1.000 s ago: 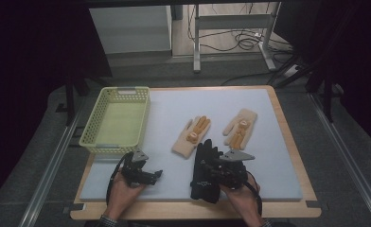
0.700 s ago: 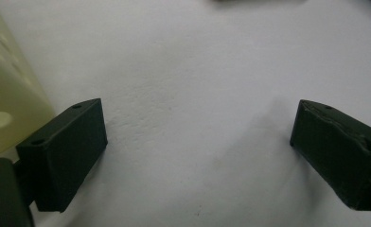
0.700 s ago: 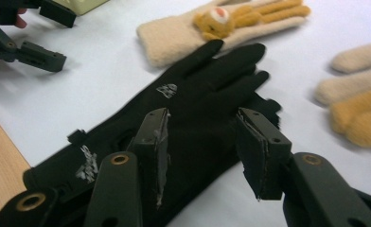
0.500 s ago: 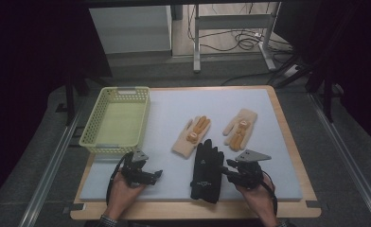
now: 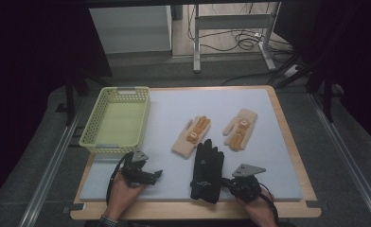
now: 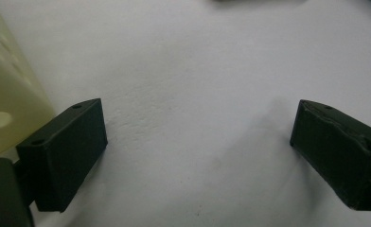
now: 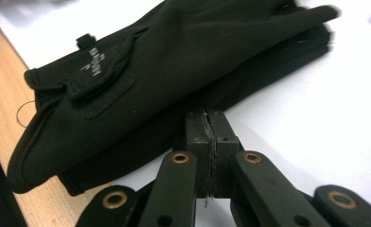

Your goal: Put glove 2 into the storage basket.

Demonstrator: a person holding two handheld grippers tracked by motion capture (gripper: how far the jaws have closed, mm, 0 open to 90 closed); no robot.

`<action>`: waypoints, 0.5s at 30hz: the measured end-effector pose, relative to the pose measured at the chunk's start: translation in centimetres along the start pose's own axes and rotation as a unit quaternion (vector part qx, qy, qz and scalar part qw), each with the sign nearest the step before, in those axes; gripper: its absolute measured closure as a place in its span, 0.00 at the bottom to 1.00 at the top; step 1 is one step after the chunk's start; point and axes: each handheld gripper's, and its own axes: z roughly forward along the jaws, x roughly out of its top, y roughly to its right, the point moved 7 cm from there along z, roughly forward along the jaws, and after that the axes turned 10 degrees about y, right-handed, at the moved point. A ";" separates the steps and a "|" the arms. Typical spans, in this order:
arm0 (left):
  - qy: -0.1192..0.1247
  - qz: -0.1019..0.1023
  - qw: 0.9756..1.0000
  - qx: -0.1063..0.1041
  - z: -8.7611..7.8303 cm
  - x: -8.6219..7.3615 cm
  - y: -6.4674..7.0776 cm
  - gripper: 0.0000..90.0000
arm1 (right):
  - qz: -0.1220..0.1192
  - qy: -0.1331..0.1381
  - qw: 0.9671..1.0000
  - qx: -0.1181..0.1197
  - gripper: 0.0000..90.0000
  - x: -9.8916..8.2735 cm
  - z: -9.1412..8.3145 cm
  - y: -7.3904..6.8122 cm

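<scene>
Since the earlier frames our right claw (image 5: 225,182) has slid off the soft, limp black fabric gloves (image 5: 206,172) and its jaws have just been closing to pressed together empty beside their edge, left claw (image 5: 156,174) spread; we would pinch the cuff.

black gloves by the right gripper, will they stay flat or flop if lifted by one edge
Probably flop: the black gloves look like soft fabric, sagging over the mat's edge onto the wooden table. Two seem stacked, so the lower one may slide off. Likely light; the right gripper, fingers shut with nothing between, sits beside them.
</scene>
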 end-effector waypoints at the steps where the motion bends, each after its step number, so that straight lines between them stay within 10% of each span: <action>1: 0.000 0.000 1.000 0.000 0.0 0.0 0.0 0.05 | -0.001 0.002 1.000 0.002 0.98 0.0 0.1 -0.1; 15: 0.000 0.001 1.000 -0.001 0.0 0.0 0.0 0.05 | -0.007 0.007 1.000 0.023 0.98 1.4 3.0 -1.6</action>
